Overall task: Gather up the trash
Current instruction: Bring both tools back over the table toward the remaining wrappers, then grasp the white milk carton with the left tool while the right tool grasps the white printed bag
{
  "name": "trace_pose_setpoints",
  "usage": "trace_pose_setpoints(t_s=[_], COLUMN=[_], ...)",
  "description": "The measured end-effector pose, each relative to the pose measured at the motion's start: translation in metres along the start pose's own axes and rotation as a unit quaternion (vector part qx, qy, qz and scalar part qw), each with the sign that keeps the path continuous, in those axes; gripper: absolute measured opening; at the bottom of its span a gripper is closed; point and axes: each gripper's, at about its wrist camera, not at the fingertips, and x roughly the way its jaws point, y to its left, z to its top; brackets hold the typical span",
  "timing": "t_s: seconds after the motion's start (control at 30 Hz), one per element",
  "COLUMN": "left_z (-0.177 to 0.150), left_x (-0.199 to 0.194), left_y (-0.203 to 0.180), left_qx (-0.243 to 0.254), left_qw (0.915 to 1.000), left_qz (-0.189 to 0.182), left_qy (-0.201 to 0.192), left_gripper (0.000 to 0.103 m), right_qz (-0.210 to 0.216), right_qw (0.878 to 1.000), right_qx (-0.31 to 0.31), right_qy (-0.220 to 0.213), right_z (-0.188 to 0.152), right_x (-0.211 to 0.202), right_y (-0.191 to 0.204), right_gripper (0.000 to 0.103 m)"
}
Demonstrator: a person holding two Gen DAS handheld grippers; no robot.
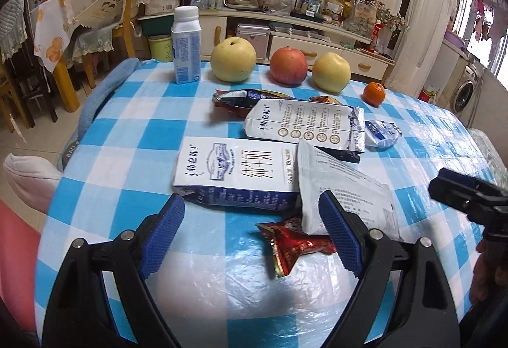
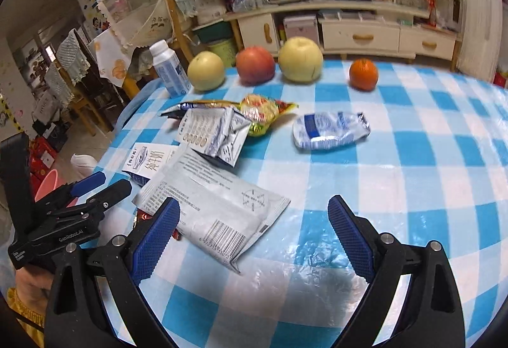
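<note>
Checkered desk point(image 1: 133, 113) is carrying overlapping trash. Both sets of jaws are hanging wide, empty; closing on the red wrapper point(image 1: 295, 244) risks dragging the white pouch point(image 1: 346, 189) along.

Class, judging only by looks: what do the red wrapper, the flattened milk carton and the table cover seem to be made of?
Red wrapper: likely metallised plastic film; glossy, sharply crinkled, gold edge.
Flattened milk carton: probably coated paperboard; matte printed faces, crisp folds.
Table cover: checked cloth or print under what looks like clear plastic sheeting; wrinkled glare patches.
</note>
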Motion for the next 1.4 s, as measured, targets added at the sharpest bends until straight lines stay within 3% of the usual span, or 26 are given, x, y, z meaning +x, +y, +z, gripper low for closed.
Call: trace_pose_setpoints(t_s=[0.13,0.27,0.43,0.53,0.73,0.93,1.13,1.23,1.4], left_z=[0.002,0.004,0.005,0.005,0.01,0.021,0.039,0.049,0.057], left_x=[0.005,0.011,0.024,0.031,0.05,0.065,0.077,0.084,0.091], left_y=[0.01,0.026,0.05,0.059,0.059,0.054,0.042,0.039,0.035], left_qx=[-0.05,-0.098,-0.19,-0.232,-0.267,-0.255,-0.198,-0.179,-0.178], left_qw=[0.9979,0.994,0.9768,0.9645,0.95,0.9576,0.9779,0.9816,0.9792], left_qz=[-0.039,-0.045,-0.092,-0.118,-0.154,-0.124,-0.035,-0.006,-0.013], left_qy=[0.01,0.018,0.036,0.041,0.05,0.053,0.056,0.067,0.096], left_gripper=[0.087,0.087,0.087,0.087,0.087,0.087,0.087,0.087,0.087], right_qz=[0.031,0.044,0.039,0.044,0.065,0.088,0.16,0.147,0.089], right_qw=[0.999,0.996,0.989,0.987,0.983,0.978,0.967,0.968,0.976], right_qx=[-0.009,-0.059,-0.135,-0.149,-0.155,-0.166,-0.165,-0.178,-0.185], right_qy=[0.027,0.042,0.037,0.043,0.067,0.086,0.109,0.097,0.073], right_z=[-0.002,-0.005,-0.007,-0.006,-0.006,-0.013,-0.024,-0.027,-0.024], right_x=[0.016,0.03,0.044,0.055,0.076,0.074,0.065,0.06,0.062], right_y=[0.001,0.022,0.048,0.049,0.043,0.051,0.067,0.071,0.064], right_gripper=[0.093,0.093,0.093,0.093,0.096,0.097,0.097,0.097,0.097])
